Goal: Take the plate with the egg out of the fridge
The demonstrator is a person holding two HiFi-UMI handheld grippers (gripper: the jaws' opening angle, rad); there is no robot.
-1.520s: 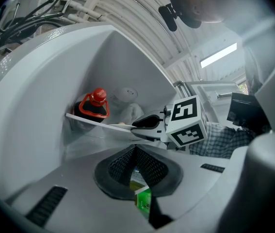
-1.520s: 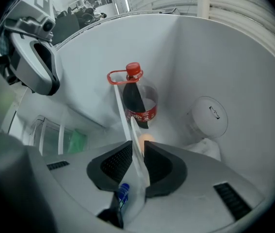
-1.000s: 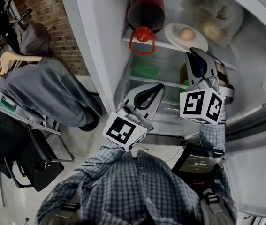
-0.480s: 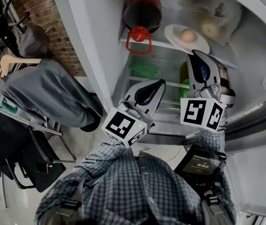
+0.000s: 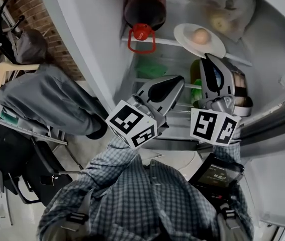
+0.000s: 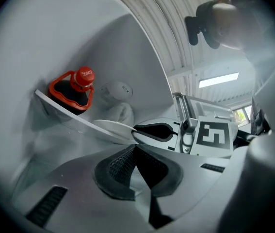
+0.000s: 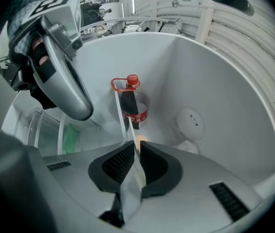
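Observation:
A white plate (image 5: 186, 34) with a brown egg (image 5: 200, 35) on it sits on the fridge's upper shelf (image 5: 165, 41), its front overhanging the edge. My right gripper (image 5: 208, 60) reaches up to the plate's near rim. In the right gripper view the rim (image 7: 137, 165) runs edge-on between the pads, with the egg (image 7: 142, 142) just beyond. The jaws are closing and the pads touch the rim on both sides. My left gripper (image 5: 178, 80) hangs below the shelf to the left, shut and empty; its pads (image 6: 127, 161) meet.
A dark bottle (image 5: 145, 9) with a red cap and carry ring (image 5: 141, 36) stands left of the plate. A bag of produce (image 5: 227, 14) lies behind it, and a green pack (image 5: 151, 70) sits one shelf down. A grey jacket (image 5: 46, 99) hangs outside at left.
Both grippers have risen toward the upper shelf, the left one more. The right jaws have narrowed slightly around the plate's rim.

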